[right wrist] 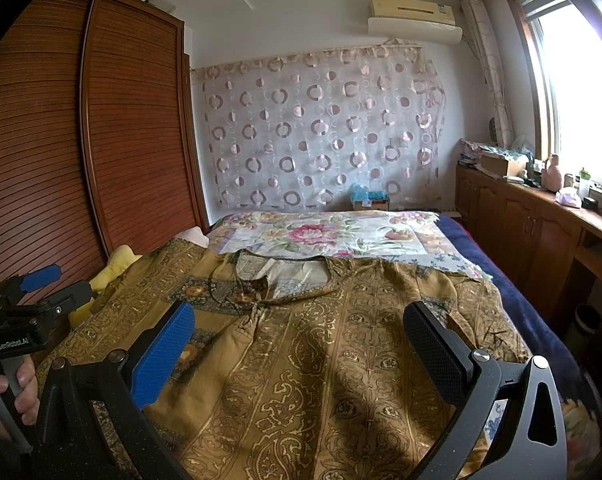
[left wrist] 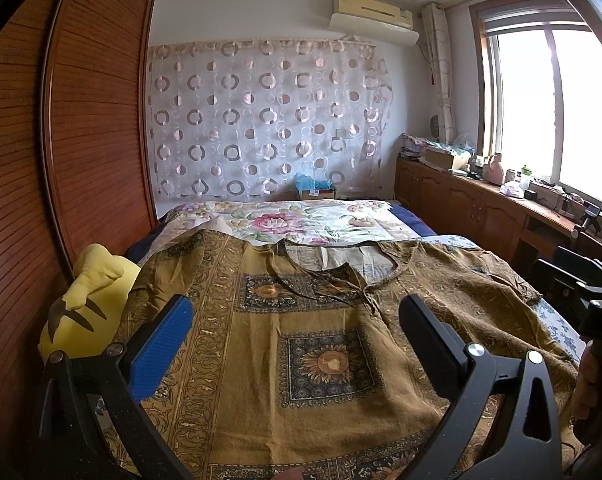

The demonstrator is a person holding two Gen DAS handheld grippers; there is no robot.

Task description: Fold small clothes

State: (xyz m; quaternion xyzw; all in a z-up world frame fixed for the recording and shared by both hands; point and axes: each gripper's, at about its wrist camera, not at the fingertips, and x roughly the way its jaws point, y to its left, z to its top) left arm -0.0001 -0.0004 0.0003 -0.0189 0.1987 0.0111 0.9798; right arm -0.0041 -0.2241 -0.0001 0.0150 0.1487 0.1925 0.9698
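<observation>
A mustard patterned shirt (left wrist: 333,344) lies spread flat on the bed (left wrist: 313,220), neckline toward the far wall, over a floral sheet. Both grippers hover above it — the left gripper (left wrist: 297,320) and the right gripper (right wrist: 301,328) each have jaws wide apart, holding nothing. A slatted wooden wardrobe (left wrist: 89,120) stands left, a yellow plush toy (left wrist: 89,300) beside it; a cluttered wooden counter (left wrist: 481,196) runs under the window (left wrist: 557,112).

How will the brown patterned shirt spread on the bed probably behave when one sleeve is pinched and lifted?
The shirt looks thin and already creases near its tied neckline, so it should probably drape limply rather than hold shape. It likely weighs little, but spreads wide, so a lifted sleeve may drag the body across the floral bedcover.
</observation>
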